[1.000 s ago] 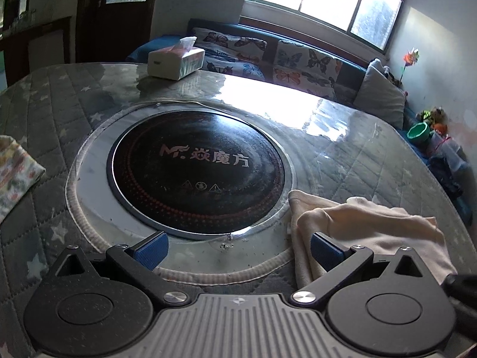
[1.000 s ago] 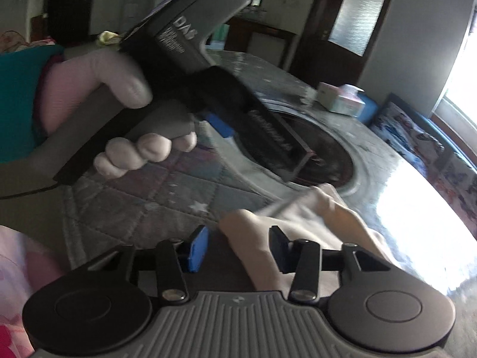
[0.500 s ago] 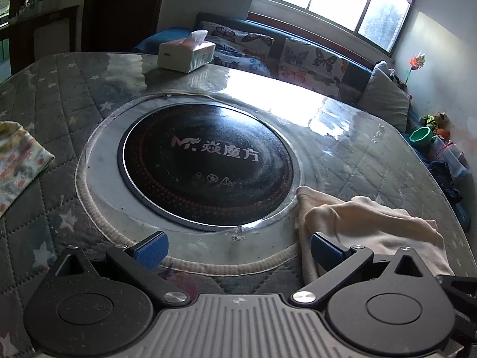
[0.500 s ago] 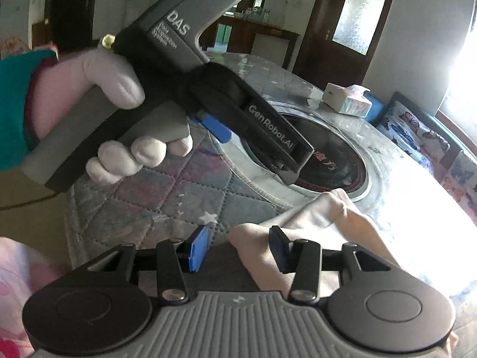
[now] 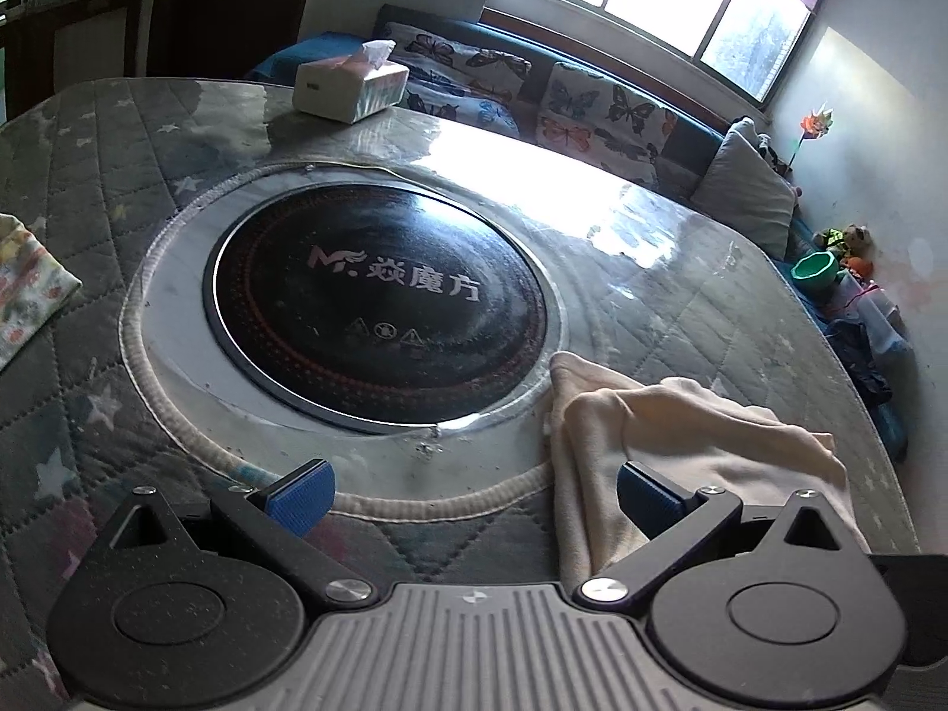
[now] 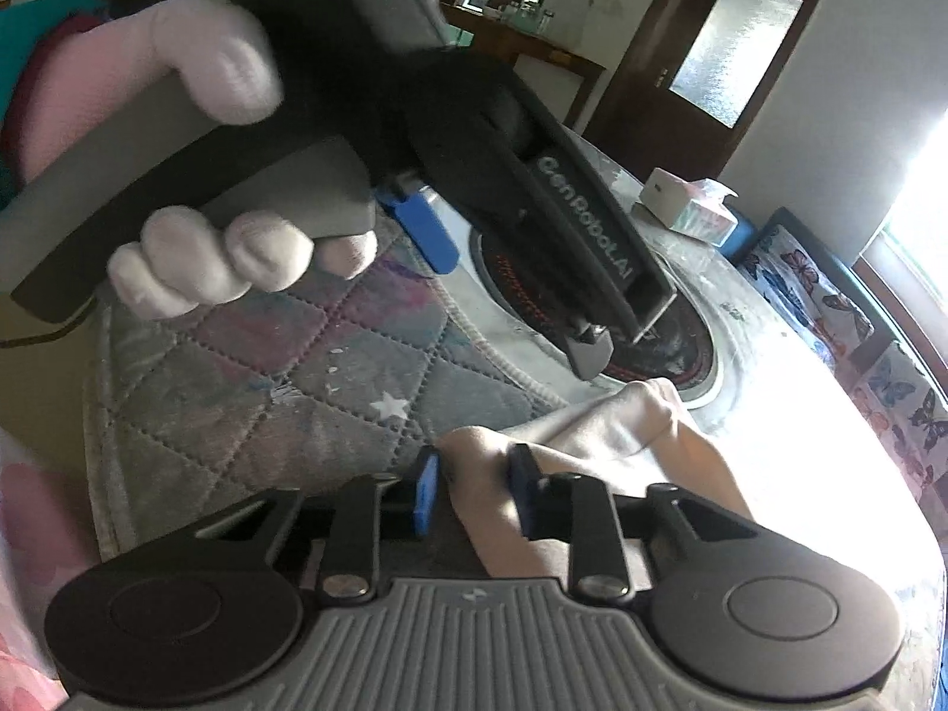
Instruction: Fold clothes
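A cream garment point(image 5: 681, 444) lies bunched on the quilted table, right of the round black cooktop point(image 5: 379, 308). My left gripper point(image 5: 474, 497) is open and empty; its right finger rests over the garment's near edge. In the right wrist view the same cream garment point(image 6: 622, 450) has its near fold between the blue pads of my right gripper point(image 6: 471, 489), which has closed on it. The left gripper's body point(image 6: 533, 207), held in a gloved hand, hangs above the table ahead of the right one.
A tissue box point(image 5: 349, 86) stands at the table's far side. A floral cloth point(image 5: 23, 290) lies at the left edge. A sofa with butterfly cushions point(image 5: 563, 101) runs behind the table. The table's near edge point(image 6: 112, 474) is beside the right gripper.
The right gripper's fingers have narrowed onto the garment's fold. The left gripper has lifted and pulled back slightly, staying open.
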`<state>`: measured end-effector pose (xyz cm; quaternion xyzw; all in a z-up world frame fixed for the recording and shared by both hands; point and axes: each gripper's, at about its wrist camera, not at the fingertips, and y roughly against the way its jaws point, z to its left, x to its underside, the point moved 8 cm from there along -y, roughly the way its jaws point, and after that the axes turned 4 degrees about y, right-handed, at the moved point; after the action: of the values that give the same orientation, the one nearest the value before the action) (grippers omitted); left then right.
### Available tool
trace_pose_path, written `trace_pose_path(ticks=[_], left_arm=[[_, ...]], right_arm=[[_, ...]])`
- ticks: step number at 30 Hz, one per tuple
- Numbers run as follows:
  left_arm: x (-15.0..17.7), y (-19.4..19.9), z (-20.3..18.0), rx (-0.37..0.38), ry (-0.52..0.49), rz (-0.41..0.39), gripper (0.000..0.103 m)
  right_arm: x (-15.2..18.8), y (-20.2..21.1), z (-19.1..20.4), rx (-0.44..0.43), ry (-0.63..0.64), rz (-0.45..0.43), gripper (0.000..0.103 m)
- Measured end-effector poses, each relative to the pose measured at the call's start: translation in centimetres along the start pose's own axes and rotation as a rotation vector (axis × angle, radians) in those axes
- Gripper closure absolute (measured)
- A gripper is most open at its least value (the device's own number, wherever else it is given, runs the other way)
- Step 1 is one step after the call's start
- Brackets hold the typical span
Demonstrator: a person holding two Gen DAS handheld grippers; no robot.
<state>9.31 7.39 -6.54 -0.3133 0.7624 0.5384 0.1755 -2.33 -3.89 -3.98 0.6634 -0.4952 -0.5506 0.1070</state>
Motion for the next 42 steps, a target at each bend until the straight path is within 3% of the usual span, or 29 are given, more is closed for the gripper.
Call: trace_pose_path(ticks=[6,14,18,23,26,29,34,37,42], left_arm=[[0.0,0.5,-0.4,0.053,0.056,0.007,0.000],[0.3,0.6,-0.4,0.221,0.307,0.064,0.001],[0.8,-0.3,-0.7,0.263,0.384,0.102,0.001],[1.4,-1.7,-1.8,0.365,0.466,0.163,0.005],[1.3,-2.4,-2.6,0.396,0.476,0.178,0.014],[1.5,-3.2,-2.9,0.434,0.517,0.196,0.029],[2.7,-4.3,-2.6,0.469,0.564,0.239,0.072],[2.9,-4.5,-2.0,0.465,0.569,0.243,0.084],[2.5,-4.2,-2.0,0.450,0.524,0.232,0.085]], right_arm=[[-0.1,0.6,-1.3,-0.011,-0.089,-0.024,0.092],[-0.4,2.9,-5.0,-0.079,-0.360,-0.113,0.093],[-0.2,3.9,-6.4,-0.103,-0.456,-0.151,0.093],[-0.2,4.6,-6.2,-0.125,-0.461,-0.171,0.093],[-0.2,5.0,-6.0,-0.139,-0.464,-0.183,0.094],[-0.2,5.4,-5.8,-0.153,-0.467,-0.195,0.094],[-0.1,6.2,-5.6,-0.175,-0.472,-0.215,0.093],[0.3,6.3,-5.5,-0.177,-0.476,-0.213,0.089],[1.7,8.0,-6.6,-0.148,-0.515,-0.234,0.083]])
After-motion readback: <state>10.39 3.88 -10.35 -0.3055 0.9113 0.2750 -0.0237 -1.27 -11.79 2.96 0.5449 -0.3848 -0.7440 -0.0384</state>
